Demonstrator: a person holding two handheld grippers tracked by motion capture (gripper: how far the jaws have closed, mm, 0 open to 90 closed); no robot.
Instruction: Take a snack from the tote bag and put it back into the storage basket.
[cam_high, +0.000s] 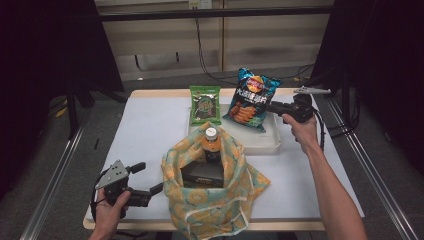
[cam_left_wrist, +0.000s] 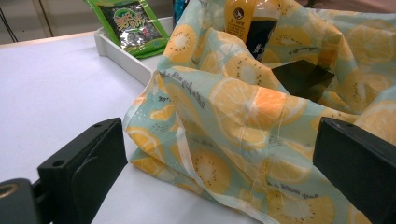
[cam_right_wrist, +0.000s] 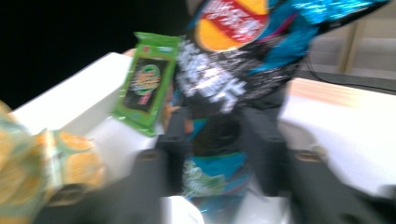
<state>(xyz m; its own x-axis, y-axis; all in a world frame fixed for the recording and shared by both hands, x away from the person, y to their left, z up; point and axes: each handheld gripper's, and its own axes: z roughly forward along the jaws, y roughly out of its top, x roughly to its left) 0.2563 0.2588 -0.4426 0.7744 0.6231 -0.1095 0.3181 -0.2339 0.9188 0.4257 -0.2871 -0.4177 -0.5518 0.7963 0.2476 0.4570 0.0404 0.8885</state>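
Upper right of the high view: right gripper (cam_high: 274, 106), jaws pinching the lower edge of the blue crisp bag (cam_high: 251, 98), held upright over the white tray (cam_high: 260, 142) beside the green packet (cam_high: 205, 104). Lower left: left gripper (cam_high: 149, 178), jaws spread, at the patterned cloth bag (cam_high: 212, 202) on the worktop (cam_high: 145, 127).

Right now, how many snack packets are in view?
2: green packet leaning in the white tray; blue chip bag beside it, between the right gripper jaws. Others may hide inside the cloth bag.
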